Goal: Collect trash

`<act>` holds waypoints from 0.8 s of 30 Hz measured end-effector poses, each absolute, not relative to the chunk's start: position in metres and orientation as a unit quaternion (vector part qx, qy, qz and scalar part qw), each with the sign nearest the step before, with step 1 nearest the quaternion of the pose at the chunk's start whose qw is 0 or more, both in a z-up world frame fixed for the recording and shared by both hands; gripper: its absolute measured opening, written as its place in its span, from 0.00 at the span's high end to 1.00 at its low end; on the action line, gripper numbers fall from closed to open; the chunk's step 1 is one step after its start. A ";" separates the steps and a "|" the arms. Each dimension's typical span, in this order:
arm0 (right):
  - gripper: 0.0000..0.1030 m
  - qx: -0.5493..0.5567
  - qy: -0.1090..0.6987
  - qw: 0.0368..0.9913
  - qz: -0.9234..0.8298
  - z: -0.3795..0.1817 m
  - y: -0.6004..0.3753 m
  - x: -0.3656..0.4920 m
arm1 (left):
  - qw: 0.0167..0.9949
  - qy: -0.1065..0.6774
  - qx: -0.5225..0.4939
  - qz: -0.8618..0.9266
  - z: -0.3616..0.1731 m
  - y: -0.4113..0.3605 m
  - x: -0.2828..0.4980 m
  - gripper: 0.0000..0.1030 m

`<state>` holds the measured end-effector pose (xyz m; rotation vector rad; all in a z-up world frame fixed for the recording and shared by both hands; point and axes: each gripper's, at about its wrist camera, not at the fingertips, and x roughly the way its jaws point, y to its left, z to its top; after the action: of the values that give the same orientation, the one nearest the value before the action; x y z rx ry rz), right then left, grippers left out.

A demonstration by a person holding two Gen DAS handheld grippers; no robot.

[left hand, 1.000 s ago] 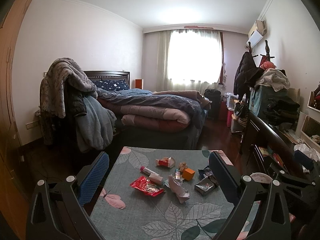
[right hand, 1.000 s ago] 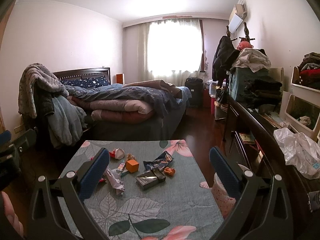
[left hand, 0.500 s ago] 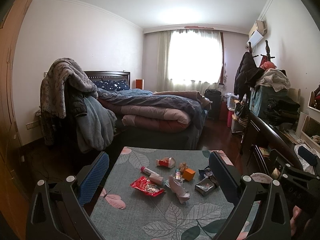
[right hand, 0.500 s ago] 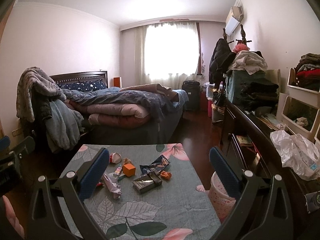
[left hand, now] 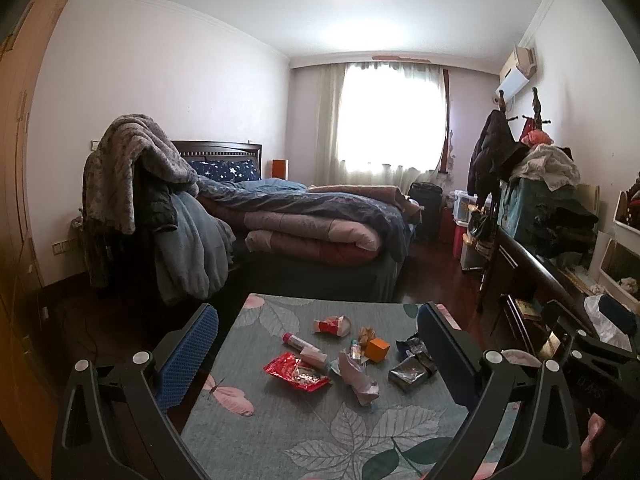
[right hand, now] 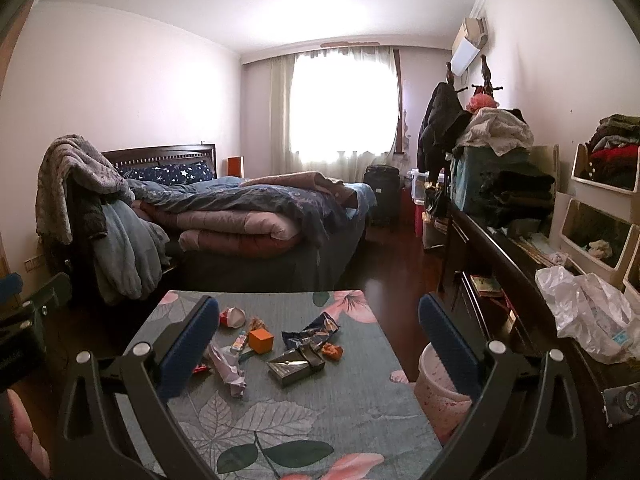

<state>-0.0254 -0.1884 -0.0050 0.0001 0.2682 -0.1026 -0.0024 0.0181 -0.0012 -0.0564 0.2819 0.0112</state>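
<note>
Left gripper (left hand: 316, 344): fingers wide apart, empty, held above the table's near edge. Right gripper (right hand: 316, 344): fingers likewise spread, empty, same height.

Trash, clustered mid-table toward the far edge: red wrapper (left hand: 298, 372), crumpled paper (left hand: 356, 376), orange box (right hand: 261, 340), grey carton (right hand: 295, 366), blue wrapper (right hand: 312, 330), red-white cup (right hand: 232, 316).

Bin (right hand: 438, 392): pink, on the floor just beside the table's right edge.

Table (right hand: 320, 408): leaf-print cloth.

Handling, as judged: lower one gripper over an outlying piece, pinch flat wrappers at a raised fold, and carry them rightward to the bin.
</note>
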 end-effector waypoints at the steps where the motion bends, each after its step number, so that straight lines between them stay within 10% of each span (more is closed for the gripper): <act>1: 0.03 -0.002 0.131 0.990 -0.052 -0.006 -0.189 -0.028 | 0.990 0.139 -0.030 0.005 -0.002 0.019 -0.003 0.03; 24: 0.03 -0.005 0.142 0.989 -0.033 0.006 -0.180 -0.022 | 0.988 0.148 -0.028 0.017 0.003 0.012 -0.004 0.03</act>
<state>-0.0224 -0.1801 0.0059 -0.0100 0.2851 -0.0657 -0.0038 0.0122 0.0035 -0.0570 0.2969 0.0345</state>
